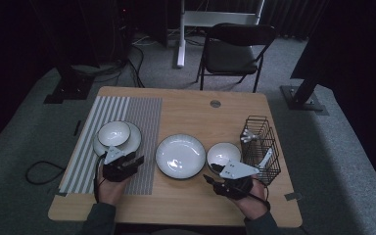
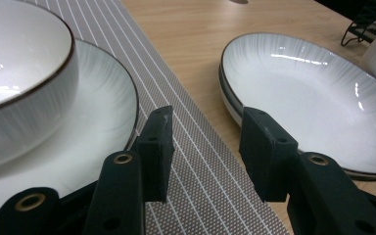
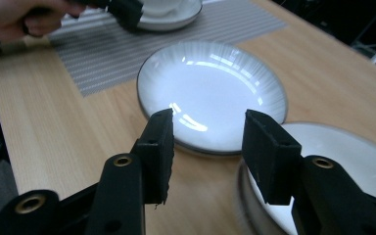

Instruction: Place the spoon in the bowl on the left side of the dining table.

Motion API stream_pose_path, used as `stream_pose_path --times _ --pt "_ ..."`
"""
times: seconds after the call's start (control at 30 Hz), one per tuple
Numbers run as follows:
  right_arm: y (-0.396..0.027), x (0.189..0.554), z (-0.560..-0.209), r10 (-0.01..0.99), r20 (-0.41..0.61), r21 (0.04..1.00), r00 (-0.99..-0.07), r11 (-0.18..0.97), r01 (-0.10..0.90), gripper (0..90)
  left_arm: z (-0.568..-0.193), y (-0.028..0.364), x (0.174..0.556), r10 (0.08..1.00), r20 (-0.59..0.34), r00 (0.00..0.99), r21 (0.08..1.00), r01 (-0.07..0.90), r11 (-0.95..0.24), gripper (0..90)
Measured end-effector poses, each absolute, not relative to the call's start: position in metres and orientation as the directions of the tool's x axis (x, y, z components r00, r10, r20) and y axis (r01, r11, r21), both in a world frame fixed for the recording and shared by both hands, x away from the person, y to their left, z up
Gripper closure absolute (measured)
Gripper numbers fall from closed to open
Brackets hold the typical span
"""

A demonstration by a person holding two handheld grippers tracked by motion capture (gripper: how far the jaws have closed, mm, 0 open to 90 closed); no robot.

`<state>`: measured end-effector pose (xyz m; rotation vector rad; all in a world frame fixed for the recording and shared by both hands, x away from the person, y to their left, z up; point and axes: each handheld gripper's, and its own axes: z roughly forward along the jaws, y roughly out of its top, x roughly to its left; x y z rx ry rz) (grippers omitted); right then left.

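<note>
Far left, our left hand (image 1: 108,188) comes in from the worktop's (image 1: 186,200) near edge, wrist low, left tool (image 1: 129,164) pointing forward over the striped mat (image 1: 142,142). In the left gripper view its jaws stand spread with only mat between them, just beside the rim of the plate (image 2: 93,137) on the mat. That plate carries a small bowl (image 1: 113,133), upright, nothing visible inside.

Mid-worktop sits the large plate (image 1: 180,155) on bare wood, nothing on it, glossy white with a dark rim. The left tool's far jaw is close to its near rim; whether it touches, we cannot tell.

Next, a second small bowl (image 1: 223,155), just right of the large plate, nothing in it. Our right hand (image 1: 247,200) holds the right tool (image 1: 214,172) above this bowl's near edge, angled toward the left. Jaws apart, gripping nothing.

Far right, a black wire basket (image 1: 264,147) stands close by the bowl, holding pale utensils (image 1: 265,157).
</note>
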<state>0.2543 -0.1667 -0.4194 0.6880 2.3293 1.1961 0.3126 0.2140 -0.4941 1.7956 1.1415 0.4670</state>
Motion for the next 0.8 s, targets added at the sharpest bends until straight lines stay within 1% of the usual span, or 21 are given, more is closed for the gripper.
stream_pose_path --times 0.23,0.37,0.4,0.53,0.8 --pt "-0.178 0.257 -0.398 0.608 -0.164 0.847 -0.777 0.491 0.206 57.3 -0.5 0.211 0.311 0.851 -0.151 0.503 0.843 0.515 -0.155 57.0" --pt "-0.184 0.257 -0.389 0.614 -0.189 0.845 -0.767 0.5 0.192 59.0 -0.501 0.21 0.311 0.851 -0.144 0.506 0.841 0.515 -0.164 56.8" --pt "-0.187 0.257 -0.386 0.618 -0.206 0.844 -0.759 0.505 0.183 59.0 -0.501 0.21 0.311 0.85 -0.143 0.507 0.842 0.514 -0.165 56.8" --pt "-0.199 0.255 -0.377 0.64 -0.216 0.853 -0.738 0.491 0.176 59.0 -0.501 0.21 0.311 0.85 -0.148 0.506 0.841 0.516 -0.161 56.7" --pt "-0.225 0.255 -0.37 0.674 -0.23 0.866 -0.702 0.471 0.167 57.7 -0.502 0.209 0.313 0.848 -0.14 0.511 0.839 0.516 -0.172 56.7"
